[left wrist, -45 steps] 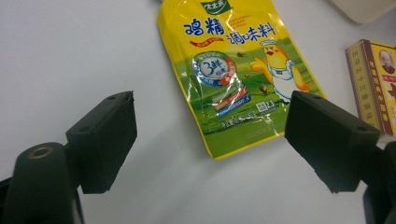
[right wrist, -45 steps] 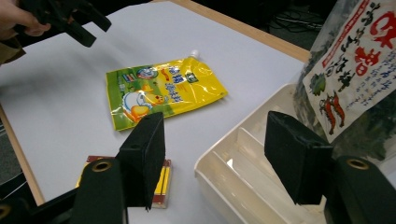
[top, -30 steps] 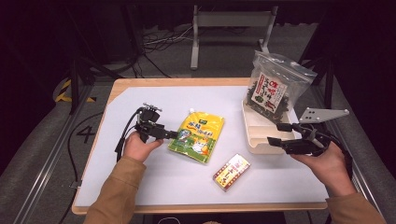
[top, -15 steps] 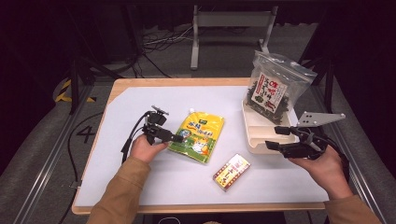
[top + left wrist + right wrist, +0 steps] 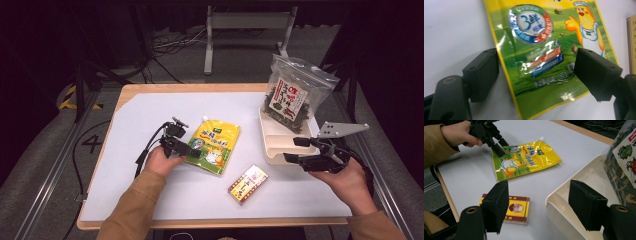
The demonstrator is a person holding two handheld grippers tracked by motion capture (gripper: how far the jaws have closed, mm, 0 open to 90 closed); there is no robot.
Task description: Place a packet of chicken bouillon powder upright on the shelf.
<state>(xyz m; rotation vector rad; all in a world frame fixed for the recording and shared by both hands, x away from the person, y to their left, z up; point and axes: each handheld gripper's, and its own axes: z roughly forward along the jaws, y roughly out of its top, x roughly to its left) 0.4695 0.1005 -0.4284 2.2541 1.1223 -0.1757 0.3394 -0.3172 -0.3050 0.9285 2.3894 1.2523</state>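
Dark floor and cables lay behind the white desk (image 5: 150,120). Near its right edge stood the cream tray (image 5: 272,150) holding a clear bag of dried greens (image 5: 292,97). At the desk's middle lay the yellow pouch (image 5: 216,145), flat, with a small box (image 5: 248,183) toward the front edge. My left gripper (image 5: 195,152) straddled the pouch's lower corner, jaws apart and not yet pinching. My right gripper (image 5: 292,150) hovered open at the tray's rim. I judged I should slide one pad under the foil edge, then close gently.
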